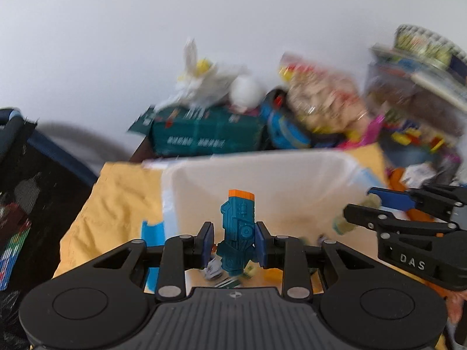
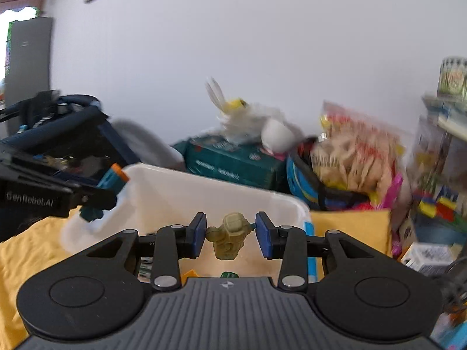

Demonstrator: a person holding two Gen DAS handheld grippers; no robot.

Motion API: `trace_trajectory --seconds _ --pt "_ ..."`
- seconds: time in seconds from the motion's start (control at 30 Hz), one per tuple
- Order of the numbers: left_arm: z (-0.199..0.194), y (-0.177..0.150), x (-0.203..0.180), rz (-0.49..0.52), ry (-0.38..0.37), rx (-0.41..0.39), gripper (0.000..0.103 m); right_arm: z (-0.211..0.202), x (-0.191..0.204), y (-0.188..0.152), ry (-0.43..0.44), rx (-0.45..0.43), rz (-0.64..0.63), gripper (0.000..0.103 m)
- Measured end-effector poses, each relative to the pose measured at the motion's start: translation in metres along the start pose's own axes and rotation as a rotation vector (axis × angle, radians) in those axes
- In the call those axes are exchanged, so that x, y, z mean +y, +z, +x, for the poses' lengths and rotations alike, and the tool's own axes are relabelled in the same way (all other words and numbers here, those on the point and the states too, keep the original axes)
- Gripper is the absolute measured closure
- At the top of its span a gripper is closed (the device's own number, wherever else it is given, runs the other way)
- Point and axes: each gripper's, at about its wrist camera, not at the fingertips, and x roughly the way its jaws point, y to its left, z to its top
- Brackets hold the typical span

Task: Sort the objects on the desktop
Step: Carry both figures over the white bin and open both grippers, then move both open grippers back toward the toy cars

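The left gripper (image 1: 233, 242) clamps a teal toy blaster (image 1: 237, 227) with an orange tip, held upright above the near rim of the white bin (image 1: 262, 172). The right gripper (image 2: 230, 239) pinches an olive toy figure (image 2: 229, 236) by its arms, also over the white bin. The bin sits on a yellow cloth (image 1: 116, 201). Behind the bin crowd a teal box (image 1: 204, 134), a white plush bird (image 1: 201, 81) and a snack bag (image 1: 321, 102), all blurred. Small items lie inside the bin, too blurred to name.
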Motion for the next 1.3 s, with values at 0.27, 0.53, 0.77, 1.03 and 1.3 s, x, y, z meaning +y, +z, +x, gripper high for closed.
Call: trace_trajectory --seconds 0.27,0.53,0.77,1.03,1.3 --pt "-0.041 -0.022 -0.019 0.064 0.006 -0.089 0.050 0.020 -0.002 -0.024 0.005 0.091 0.036 0.059" --pt "-0.084 -0.108 -0.033 0.099 -0.050 -0.050 0.034 -0.048 -0.005 -0.040 0.046 -0.002 0.009 0.044" --pt "-0.071 -0.186 -0.036 -0.006 -0.130 0.162 0.034 -0.042 -0.008 -0.123 0.083 0.253 0.065 0.054" --pt "-0.072 -0.197 -0.042 0.028 -0.126 0.177 0.034 -0.037 -0.002 -0.155 0.104 0.348 0.128 0.056" --pt "-0.082 -0.176 -0.056 0.110 -0.125 0.103 0.034 -0.006 0.009 -0.137 0.011 0.372 0.221 0.055"
